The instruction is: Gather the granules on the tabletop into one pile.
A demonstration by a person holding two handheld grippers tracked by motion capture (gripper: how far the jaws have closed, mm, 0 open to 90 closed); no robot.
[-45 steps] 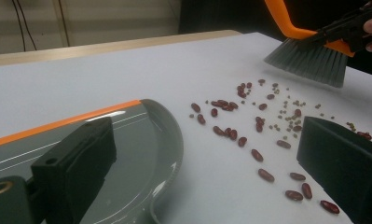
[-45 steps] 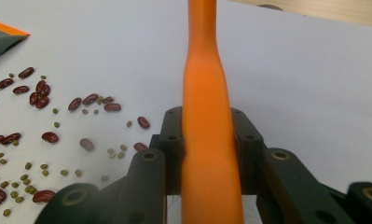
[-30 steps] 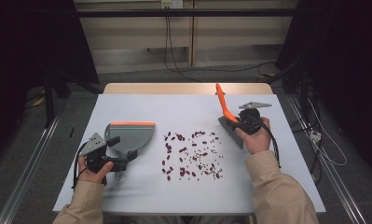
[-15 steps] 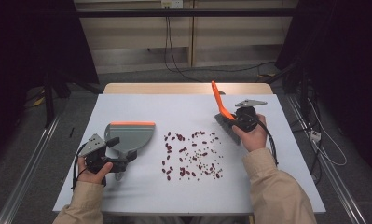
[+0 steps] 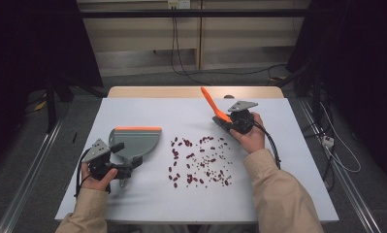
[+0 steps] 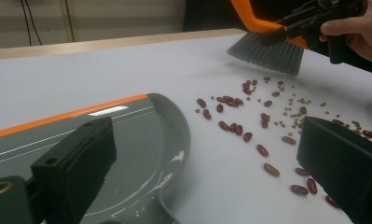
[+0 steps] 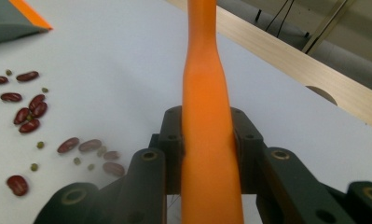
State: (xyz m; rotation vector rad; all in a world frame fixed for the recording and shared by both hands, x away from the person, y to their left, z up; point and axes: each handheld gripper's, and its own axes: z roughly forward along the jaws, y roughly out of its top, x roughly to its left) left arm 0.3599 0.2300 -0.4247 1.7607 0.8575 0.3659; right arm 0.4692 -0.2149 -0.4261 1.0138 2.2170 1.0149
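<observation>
Step in hand, as judged: sweeping the scattered beans (image 5: 201, 160) across the bench (image 5: 288, 194) into the dustpan (image 5: 135, 141). Right claw (image 5: 228, 120) was clamped on the orange handle of the brush (image 5: 211, 103); the right gripper view showed the handle (image 7: 207, 140) squeezed between the jaws. In the left gripper view the grey bristles (image 6: 267, 52) hung just above the bench at the far right edge of the spill, not yet in the beans. Left claw (image 5: 128, 167) sat at the dustpan's near end by its grip; its jaws looked spread wide in its own view, pan (image 6: 141, 140) between them, so open, not gripping.

Beans lay mid-bench, between pan and brush, red ones mixed with small green ones (image 6: 291, 116). Pan on the left, orange lip (image 5: 137, 128) on its far side, rounded edge nearest the beans.

To do it well, probably: close the left claw on the pan grip first, turn the lip toward the spill, press it flat. Then lower the bristles to touch behind the farthest beans and drag leftward in short strokes, low angle, so round beans didn't roll off or skip under the lip.

Pose: right hand (image 5: 249, 136) rested far right, wrist bent, handle tilted up and far-left. Left hand (image 5: 96, 177) lay low near the left near edge, forearm coming from the near side.
</observation>
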